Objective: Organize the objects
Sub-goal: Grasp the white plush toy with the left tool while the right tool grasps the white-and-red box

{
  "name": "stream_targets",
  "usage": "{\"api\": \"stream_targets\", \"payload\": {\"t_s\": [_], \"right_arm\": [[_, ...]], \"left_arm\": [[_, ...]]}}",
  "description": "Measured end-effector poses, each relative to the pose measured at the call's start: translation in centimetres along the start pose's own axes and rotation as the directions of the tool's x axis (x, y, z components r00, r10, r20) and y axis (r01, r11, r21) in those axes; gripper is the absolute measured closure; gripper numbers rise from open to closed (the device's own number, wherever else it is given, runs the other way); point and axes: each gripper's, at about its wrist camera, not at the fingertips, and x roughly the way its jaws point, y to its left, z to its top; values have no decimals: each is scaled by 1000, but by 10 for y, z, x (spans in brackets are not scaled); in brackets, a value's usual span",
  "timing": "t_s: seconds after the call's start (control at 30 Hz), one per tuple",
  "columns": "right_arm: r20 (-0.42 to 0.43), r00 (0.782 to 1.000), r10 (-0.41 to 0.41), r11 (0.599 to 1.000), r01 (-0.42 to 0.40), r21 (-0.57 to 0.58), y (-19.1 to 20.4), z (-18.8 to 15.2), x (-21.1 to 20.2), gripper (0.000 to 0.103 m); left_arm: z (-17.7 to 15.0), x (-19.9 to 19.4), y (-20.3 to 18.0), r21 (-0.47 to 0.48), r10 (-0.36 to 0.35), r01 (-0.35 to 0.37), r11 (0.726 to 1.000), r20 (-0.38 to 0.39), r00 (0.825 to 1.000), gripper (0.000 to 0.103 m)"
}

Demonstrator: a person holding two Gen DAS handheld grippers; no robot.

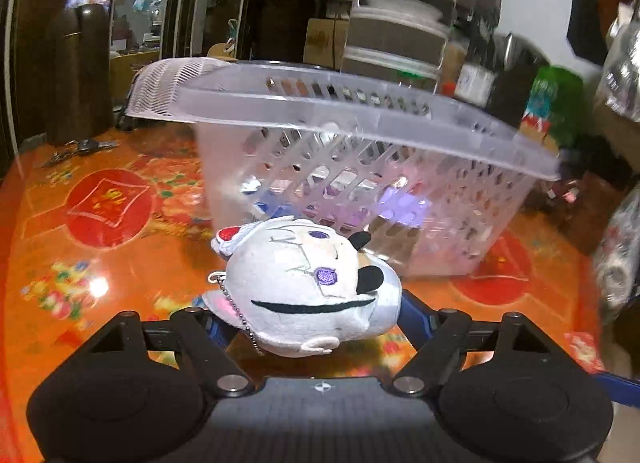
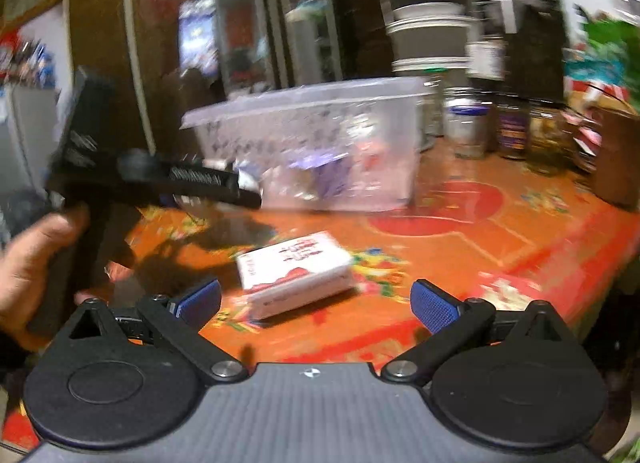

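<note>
A white plush toy head [image 1: 308, 287] with purple eyes and a bead chain lies between my left gripper's fingers, low over the orange patterned table [image 1: 104, 263]. My left gripper [image 1: 316, 321] is shut on it, and the toy hides most of the blue pads at its two sides. Just beyond stands a clear slotted basket [image 1: 360, 167] holding several items. In the right wrist view my right gripper [image 2: 316, 305] is open, and a white and red box [image 2: 296, 275] lies flat on the table just ahead of its blue pads [image 2: 200, 303]. My left gripper [image 2: 252, 191] shows at the left, held by a hand [image 2: 32, 255].
A bunch of keys [image 1: 80, 147] and a white slotted tray [image 1: 168, 87] lie behind the basket on the left. Several jars [image 2: 468, 123] line the table's far right. Stacked containers [image 1: 400, 15] and a green packet [image 1: 552, 103] stand behind. The table edge [image 2: 592, 303] runs along the right.
</note>
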Motion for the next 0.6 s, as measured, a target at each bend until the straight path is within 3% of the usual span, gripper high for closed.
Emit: {"api": "stream_targets", "payload": {"t_s": [0.2,0.37,0.6], "right_arm": [[-37,999,3,997,-6,-81,15,7,26,0],[-53,999,11,998,-14,-58,11,11,40,0],[-71,997,2,995,-9,-99,17,9,46,20]], "left_arm": [[-39,-70,11,11,-20,19,1000,75,997,20],[-61,-87,24,-29,-39,41,999,87,995,20],[-64,-79,32,-80,-77,83,993,78,994,20]]}}
